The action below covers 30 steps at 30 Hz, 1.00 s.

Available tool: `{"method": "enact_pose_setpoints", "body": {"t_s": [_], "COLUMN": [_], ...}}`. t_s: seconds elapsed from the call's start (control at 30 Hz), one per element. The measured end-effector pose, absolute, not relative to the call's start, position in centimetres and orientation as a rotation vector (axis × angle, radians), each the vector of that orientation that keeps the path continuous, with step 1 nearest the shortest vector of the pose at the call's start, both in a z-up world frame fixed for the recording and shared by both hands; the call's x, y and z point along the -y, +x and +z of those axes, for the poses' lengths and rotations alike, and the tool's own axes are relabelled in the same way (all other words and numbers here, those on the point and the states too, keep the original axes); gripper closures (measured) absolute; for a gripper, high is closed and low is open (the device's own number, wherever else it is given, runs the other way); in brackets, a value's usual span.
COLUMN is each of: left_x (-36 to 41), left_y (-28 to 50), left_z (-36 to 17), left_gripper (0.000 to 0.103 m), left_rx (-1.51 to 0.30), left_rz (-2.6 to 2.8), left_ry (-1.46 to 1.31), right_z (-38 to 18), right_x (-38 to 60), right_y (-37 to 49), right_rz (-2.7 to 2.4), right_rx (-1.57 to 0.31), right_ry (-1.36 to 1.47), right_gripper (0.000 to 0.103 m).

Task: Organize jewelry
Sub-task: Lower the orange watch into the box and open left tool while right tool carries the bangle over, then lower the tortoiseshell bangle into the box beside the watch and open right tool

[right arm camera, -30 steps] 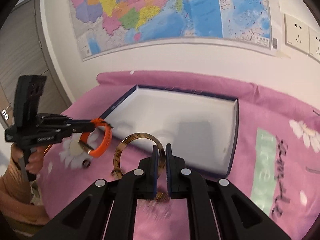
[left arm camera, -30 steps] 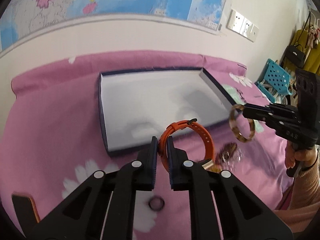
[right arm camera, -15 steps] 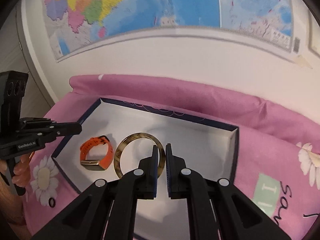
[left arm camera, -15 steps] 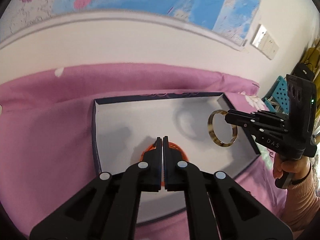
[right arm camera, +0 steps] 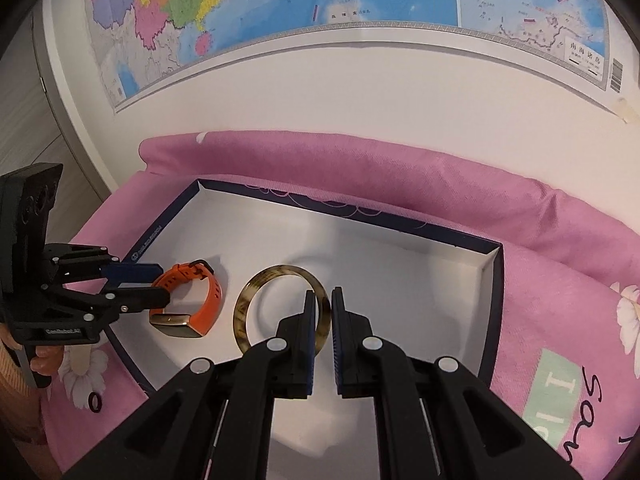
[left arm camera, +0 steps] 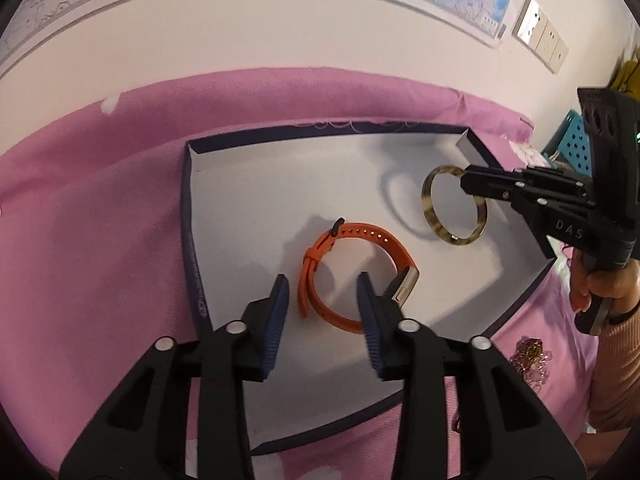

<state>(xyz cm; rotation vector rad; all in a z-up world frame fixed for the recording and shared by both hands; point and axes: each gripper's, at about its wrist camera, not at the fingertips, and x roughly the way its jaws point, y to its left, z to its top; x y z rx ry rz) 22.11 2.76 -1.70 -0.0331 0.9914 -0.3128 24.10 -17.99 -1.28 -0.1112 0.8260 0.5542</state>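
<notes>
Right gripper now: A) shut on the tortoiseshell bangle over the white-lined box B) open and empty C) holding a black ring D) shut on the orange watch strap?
A: the right gripper pinches the tortoiseshell bangle's rim over the white-lined box.

One orange watch (left arm camera: 352,276), one tortoiseshell bangle (left arm camera: 454,208), one small black ring (right arm camera: 94,402), one tray (left arm camera: 188,240), two hand-held grippers: left (left arm camera: 322,292), right (right arm camera: 320,308).

wall map (right arm camera: 280,4) above, colourful, curling lower edge | white sockets (left arm camera: 544,38) on wall at right | pink flowered cloth (left arm camera: 100,220) (white daisies, some lettering) covering the surface | teal perforated basket (left arm camera: 572,136) at far right | grey door (right arm camera: 24,92) at far left
</notes>
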Motion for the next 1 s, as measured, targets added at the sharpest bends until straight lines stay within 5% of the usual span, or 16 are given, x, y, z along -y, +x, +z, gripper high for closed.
{"method": "enact_pose_setpoints", "body": {"t_s": [0.17, 1.0], "left_x": [-2.5, 2.1], "left_y": [23.1, 31.6], "left_z": [-2.2, -1.2], "left_gripper": [0.093, 0.091], "left_rx": [-1.012, -1.032], "left_rz": [-0.283, -0.269], "left_ry": [-0.008, 0.161], "right_z": [-1.1, -2.3], "right_x": [18.2, 17.2], "right_y": [24.6, 30.4], "right_rz": [0.543, 0.413], "right_rx": [-0.830, -0.905], "right_ry": [-0.110, -0.097], "right_gripper": [0.097, 0.096]}}
